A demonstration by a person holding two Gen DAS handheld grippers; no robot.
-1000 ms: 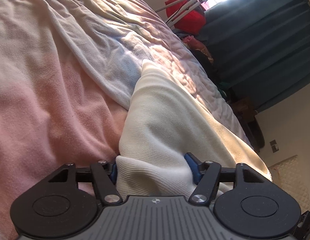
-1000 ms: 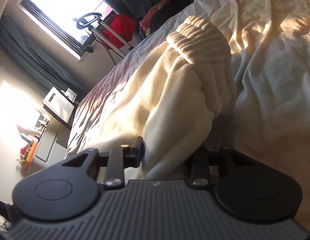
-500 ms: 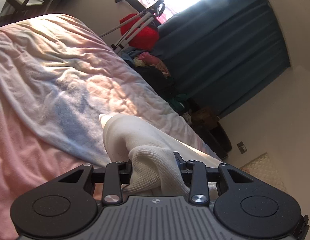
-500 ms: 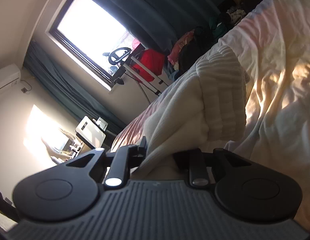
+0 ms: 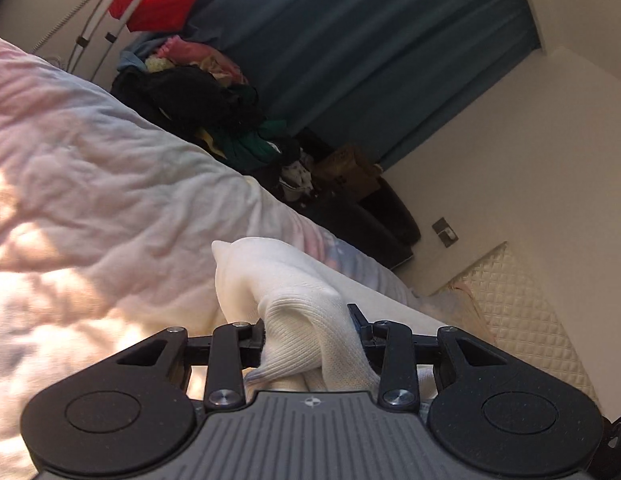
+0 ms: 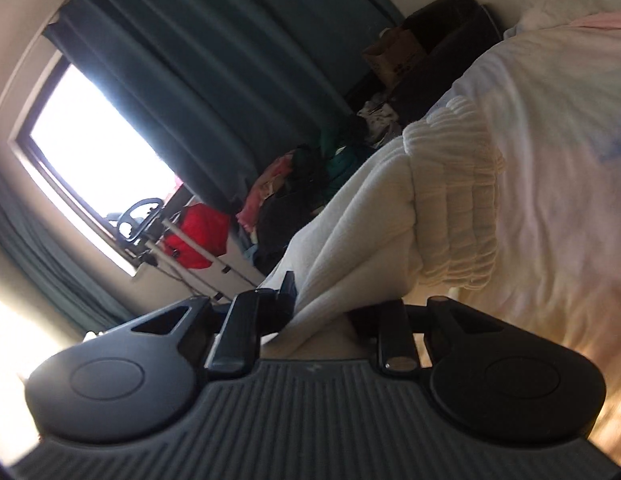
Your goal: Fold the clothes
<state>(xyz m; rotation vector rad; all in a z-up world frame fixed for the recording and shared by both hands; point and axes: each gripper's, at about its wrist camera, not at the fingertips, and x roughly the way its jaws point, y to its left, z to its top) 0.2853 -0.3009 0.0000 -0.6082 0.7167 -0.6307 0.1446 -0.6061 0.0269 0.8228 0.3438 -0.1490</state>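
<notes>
No readable writing is showing. The left gripper (image 5: 308,338) is pinching the cream knit garment (image 5: 294,300) above the pale bedspread (image 5: 110,200), curtain (image 5: 370,60) at one o'clock. The right gripper (image 6: 324,308) is clamping its ribbed cuff (image 6: 454,200), open bedspread at three o'clock.

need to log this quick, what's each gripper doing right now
Left gripper: shut on the white knit garment, cloth bunched between its fingers.
Right gripper: shut on the white knit garment, near its ribbed cuff.

Teal curtains (image 5: 390,60), bright window (image 6: 94,152), cream wall (image 5: 530,152), perhaps a dark armchair (image 6: 450,20), sunlit bedspread (image 5: 90,184)
</notes>
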